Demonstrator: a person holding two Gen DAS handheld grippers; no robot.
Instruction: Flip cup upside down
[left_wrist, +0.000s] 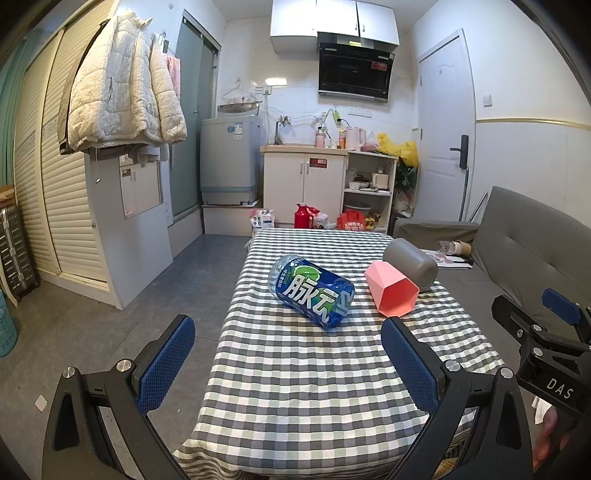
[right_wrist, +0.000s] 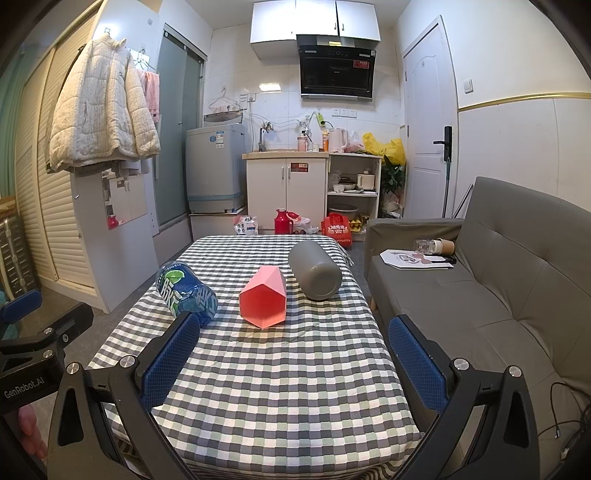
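Note:
A pink faceted cup lies on its side on the checked table, its mouth toward me. A grey cup lies on its side just behind and right of it, its base toward me. A blue bottle lies on its side to the left. My left gripper is open and empty over the near left part of the table. My right gripper is open and empty over the near table, short of the pink cup.
A grey sofa stands right against the table, with papers and cups on it. Kitchen cabinets, a washing machine and bags on the floor are beyond the far edge. The right gripper's body shows in the left wrist view.

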